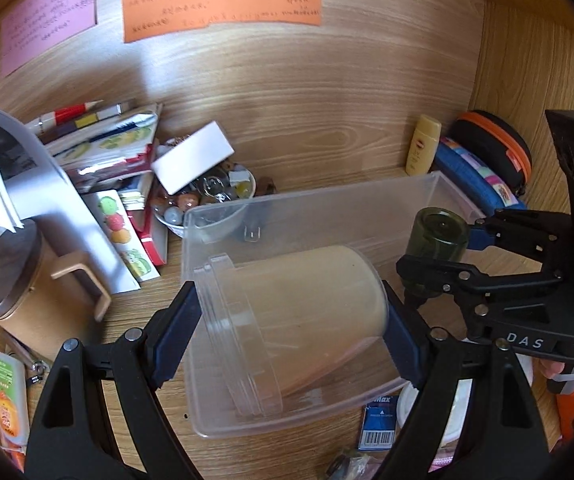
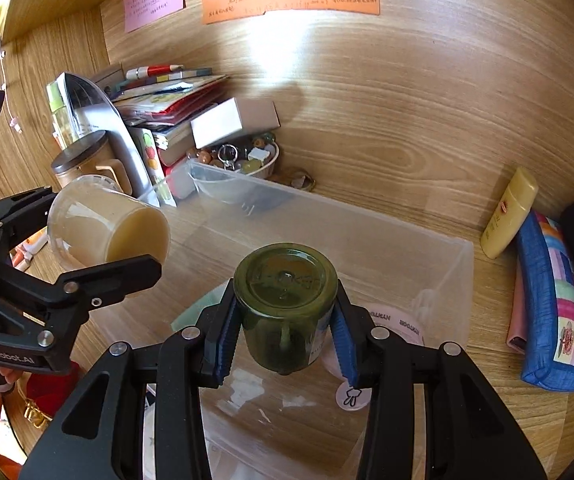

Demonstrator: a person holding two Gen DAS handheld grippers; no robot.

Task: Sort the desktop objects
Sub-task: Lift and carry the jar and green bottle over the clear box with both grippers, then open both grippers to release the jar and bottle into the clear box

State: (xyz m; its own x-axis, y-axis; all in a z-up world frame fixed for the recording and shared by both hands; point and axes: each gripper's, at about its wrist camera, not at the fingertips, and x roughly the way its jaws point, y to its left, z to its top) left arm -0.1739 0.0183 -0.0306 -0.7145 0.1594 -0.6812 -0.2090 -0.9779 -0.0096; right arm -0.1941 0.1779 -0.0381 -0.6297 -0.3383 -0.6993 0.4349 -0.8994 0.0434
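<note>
We find the left gripper clenched on a translucent beige plastic cup, tipped on its side, long axis running from rim at eight o'clock to base at two o'clock in the left wrist view. It hangs over the clear rectangular plastic bin, toward that bin's left end. The right gripper is clamped on a dark green glass jar, base pointing away from the camera, over the bin's middle. Whether either vessel touches the bin floor we cannot tell through the clear walls. We judge both are set for release; the jar sits at three o'clock of the cup, so the right hand is nearer the bin's right end.
</note>
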